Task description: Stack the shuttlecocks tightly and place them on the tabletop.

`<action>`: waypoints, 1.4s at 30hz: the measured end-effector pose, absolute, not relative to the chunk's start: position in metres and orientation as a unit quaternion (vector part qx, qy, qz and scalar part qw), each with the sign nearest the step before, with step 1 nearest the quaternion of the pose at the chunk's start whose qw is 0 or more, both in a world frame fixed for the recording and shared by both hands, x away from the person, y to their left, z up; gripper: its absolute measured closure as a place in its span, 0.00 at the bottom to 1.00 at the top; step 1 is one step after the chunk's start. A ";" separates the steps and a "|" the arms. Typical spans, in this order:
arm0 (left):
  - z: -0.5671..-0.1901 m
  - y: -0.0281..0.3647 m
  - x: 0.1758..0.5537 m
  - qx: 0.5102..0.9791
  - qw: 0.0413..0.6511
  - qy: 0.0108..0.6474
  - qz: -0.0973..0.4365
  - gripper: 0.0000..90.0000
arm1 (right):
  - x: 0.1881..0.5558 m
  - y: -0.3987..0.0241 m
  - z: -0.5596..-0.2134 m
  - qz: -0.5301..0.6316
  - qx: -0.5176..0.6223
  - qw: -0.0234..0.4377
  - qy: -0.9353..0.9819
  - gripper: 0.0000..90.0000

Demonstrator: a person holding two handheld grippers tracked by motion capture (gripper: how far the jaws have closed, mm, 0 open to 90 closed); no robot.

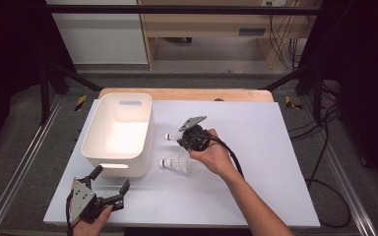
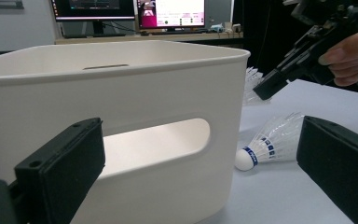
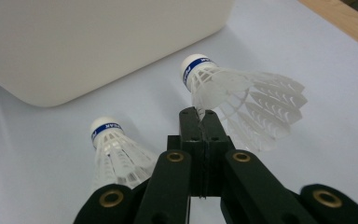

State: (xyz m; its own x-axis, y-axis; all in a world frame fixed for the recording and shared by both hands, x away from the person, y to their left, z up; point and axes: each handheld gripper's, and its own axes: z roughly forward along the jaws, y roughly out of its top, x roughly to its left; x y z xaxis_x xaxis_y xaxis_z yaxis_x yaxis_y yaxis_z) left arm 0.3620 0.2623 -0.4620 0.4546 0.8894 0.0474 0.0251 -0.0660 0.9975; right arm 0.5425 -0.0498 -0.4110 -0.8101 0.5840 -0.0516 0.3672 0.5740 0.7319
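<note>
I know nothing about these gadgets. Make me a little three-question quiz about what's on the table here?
1. How many shuttlecocks are there?
2. True or false: the left gripper has its jaws wide apart and holds nothing.
3. What has the right gripper pinched? A) the bin's rim B) a shuttlecock's feathers C) a cable

Key
1. Two: the held shuttlecock and the lying shuttlecock, which rests on the white mat beside the white bin.
2. True; it sits near the bin's handle slot.
3. B; the jaws are closed on the feather skirt.
</note>
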 end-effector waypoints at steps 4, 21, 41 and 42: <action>-0.463 0.262 0.362 0.628 0.577 0.367 0.372 0.01 | 0.540 -0.066 -0.407 0.383 0.279 0.149 0.868 1.00; -0.462 0.265 0.361 0.621 0.579 0.372 0.375 0.01 | 0.517 -0.111 -0.406 0.403 0.295 0.159 0.852 1.00; -0.462 0.265 0.358 0.614 0.580 0.380 0.377 0.01 | 0.468 -0.154 -0.419 0.447 0.309 0.149 0.826 1.00; -0.461 0.265 0.358 0.614 0.580 0.380 0.378 0.01 | 0.466 -0.156 -0.421 0.449 0.309 0.149 0.825 1.00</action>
State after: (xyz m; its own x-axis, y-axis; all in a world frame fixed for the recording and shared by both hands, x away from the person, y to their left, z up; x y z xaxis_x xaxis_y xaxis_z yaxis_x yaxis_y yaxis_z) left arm 0.3583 0.2652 -0.4613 0.4264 0.9042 0.0225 0.0280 -0.0381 0.9989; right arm 0.4662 -0.1562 -0.4208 -0.7651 0.6431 0.0318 0.3763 0.4065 0.8325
